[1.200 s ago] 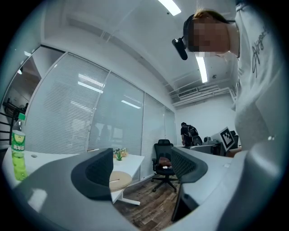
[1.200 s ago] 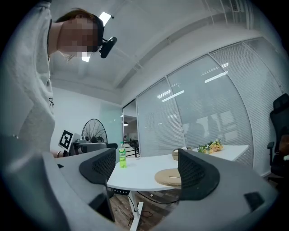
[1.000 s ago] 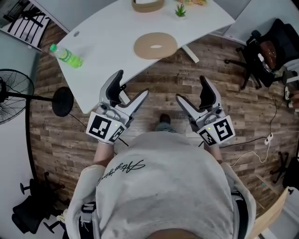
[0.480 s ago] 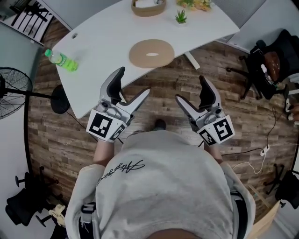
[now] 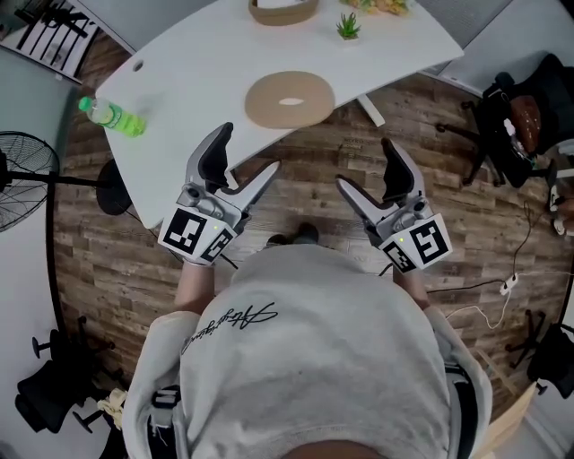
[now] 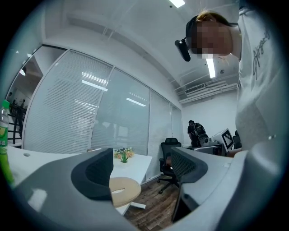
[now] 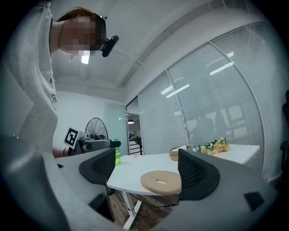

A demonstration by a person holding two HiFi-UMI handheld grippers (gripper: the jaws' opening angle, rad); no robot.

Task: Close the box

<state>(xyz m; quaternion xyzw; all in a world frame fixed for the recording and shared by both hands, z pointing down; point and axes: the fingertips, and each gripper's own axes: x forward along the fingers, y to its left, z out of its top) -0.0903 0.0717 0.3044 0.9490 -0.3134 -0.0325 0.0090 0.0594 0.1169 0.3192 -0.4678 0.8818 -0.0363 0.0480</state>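
A round tan box (image 5: 282, 9) stands at the far side of the white table (image 5: 206, 63). Its flat round lid (image 5: 289, 99), with a slot in the middle, lies apart from it nearer the table's front edge. My left gripper (image 5: 244, 152) and right gripper (image 5: 368, 166) hover in front of my body over the wooden floor, short of the table. Both are open with nothing between the jaws. The left gripper view shows the lid (image 6: 122, 189) beyond the left gripper (image 6: 142, 169). In the right gripper view the lid (image 7: 160, 180) and box (image 7: 178, 153) lie beyond the right gripper (image 7: 146, 169).
A green bottle (image 5: 112, 116) lies on the table's left end. A small potted plant (image 5: 348, 25) and flowers (image 5: 377, 4) stand near the box. A floor fan (image 5: 22, 184) is at the left, and office chairs (image 5: 511, 99) at the right. Cables run over the floor.
The table has slid a little lower and leftward in the head view. Both grippers stay open in front of the body, the left one shifted slightly left.
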